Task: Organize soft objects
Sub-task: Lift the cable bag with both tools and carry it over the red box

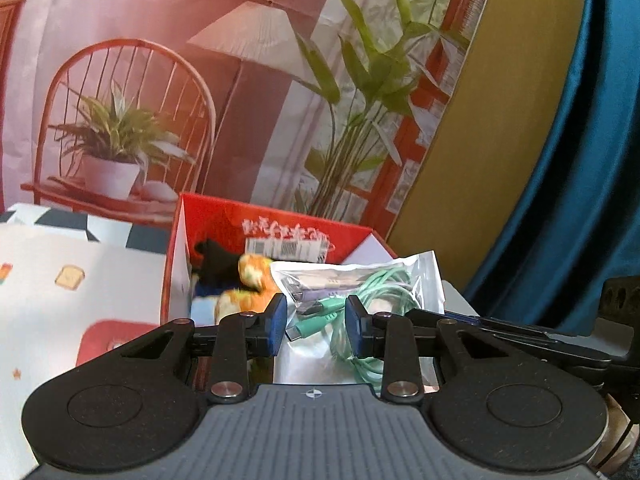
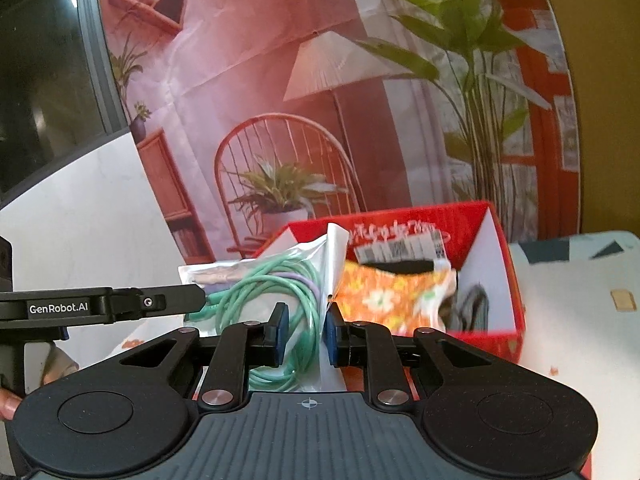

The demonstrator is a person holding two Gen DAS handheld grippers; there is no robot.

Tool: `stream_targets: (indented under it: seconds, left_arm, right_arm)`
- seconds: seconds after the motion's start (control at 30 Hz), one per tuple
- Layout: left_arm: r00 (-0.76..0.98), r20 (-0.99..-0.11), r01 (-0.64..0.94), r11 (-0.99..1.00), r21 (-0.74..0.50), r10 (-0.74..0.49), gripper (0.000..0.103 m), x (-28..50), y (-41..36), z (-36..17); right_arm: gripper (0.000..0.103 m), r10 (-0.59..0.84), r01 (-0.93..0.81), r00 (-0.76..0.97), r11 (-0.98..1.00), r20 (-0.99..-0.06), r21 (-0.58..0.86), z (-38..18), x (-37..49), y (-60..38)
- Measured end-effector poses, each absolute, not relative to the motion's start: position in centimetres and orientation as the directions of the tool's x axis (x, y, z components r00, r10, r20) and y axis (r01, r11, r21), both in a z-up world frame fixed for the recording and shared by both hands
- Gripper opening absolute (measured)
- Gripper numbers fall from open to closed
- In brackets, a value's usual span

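Observation:
A clear plastic bag [image 1: 360,280] with coiled green cables hangs in the air in front of a red box [image 1: 280,220]. My left gripper [image 1: 316,330] is shut on the bag's lower part, cable plugs between its blue pads. My right gripper [image 2: 306,334] is shut on the same bag [image 2: 260,280], pinching its edge and a cable loop. In the right wrist view the left gripper [image 2: 196,294] reaches the bag from the left; in the left wrist view the right gripper's fingers [image 1: 460,320] come in from the right. The red box [image 2: 420,212] holds an orange floral cloth [image 2: 384,300] and a black item [image 1: 216,260].
The box stands on a white tablecloth [image 1: 68,280] with small printed pictures. A printed backdrop of a chair, lamp and plants [image 1: 160,100] hangs close behind the box. A blue curtain [image 1: 580,160] is at the right. A person's hand [image 2: 8,400] shows at the lower left.

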State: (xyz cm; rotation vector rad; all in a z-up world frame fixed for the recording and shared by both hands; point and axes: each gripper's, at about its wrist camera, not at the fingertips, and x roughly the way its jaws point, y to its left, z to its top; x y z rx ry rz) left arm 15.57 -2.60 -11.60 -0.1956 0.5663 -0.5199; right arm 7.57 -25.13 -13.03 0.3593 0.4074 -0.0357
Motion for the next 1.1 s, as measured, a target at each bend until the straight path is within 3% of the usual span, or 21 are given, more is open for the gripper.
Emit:
stream_targets:
  seconds: [0.57,1.1]
  left_arm:
    - [0.729,-0.470,0.398,0.867,-0.300,-0.497,0.033,22.2,-4.6,-10.9]
    - [0.598,-0.633,0.409,0.866,-0.287,-0.492,0.034,27.4,-6.8,-15.8]
  right_arm:
    - [0.018,0.011,0.129,0.910,0.943,-0.415,0.308,-11.3,14.1,-29.1]
    - [0.018,-0.005,0.237,0.797,0.922,-0.603,0.306,-16.6,18.9,-32.1]
